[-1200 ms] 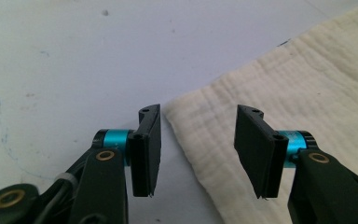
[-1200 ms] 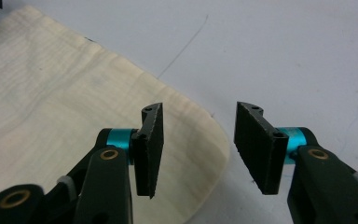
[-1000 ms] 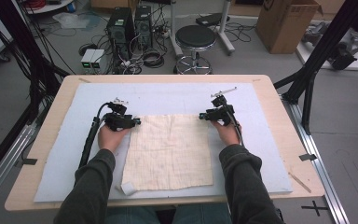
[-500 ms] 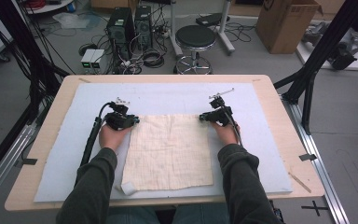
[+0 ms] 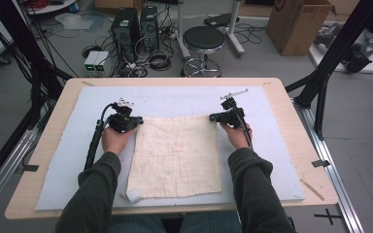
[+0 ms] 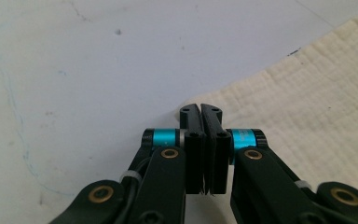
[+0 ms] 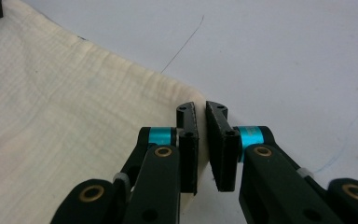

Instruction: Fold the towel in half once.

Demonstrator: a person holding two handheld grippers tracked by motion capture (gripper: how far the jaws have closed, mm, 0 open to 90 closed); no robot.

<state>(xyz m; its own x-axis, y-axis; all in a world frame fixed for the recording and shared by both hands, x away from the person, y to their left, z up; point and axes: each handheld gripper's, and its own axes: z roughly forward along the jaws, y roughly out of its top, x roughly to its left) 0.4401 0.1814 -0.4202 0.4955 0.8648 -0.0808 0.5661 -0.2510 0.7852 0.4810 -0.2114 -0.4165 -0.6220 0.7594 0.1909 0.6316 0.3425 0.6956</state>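
The cream cloth (image 5: 175, 155) lies flat in the middle of the high view, on the pale mat (image 5: 68, 174) that covers the table (image 5: 291, 145). It is near square, its long edges running from the top of the frame down toward the person.

At the cloth's upper left corner sits the left gripper (image 5: 137, 122). In the left gripper view its jaws have just been closing and now stand pressed together, the corner of the cloth (image 6: 307, 107) reaching in from the right to their tips; they seem to pinch that corner, though the cloth inside them is hidden.

At the upper right corner sits the right gripper (image 5: 213, 117). In the right gripper view its jaws have also just been closing, with a narrow slit left between them and the cloth (image 7: 74, 121) coming in from the left under the left jaw.

Each hand holds its own near corner, so the likely next move is to lift the far edge and carry it down the frame for a fold.
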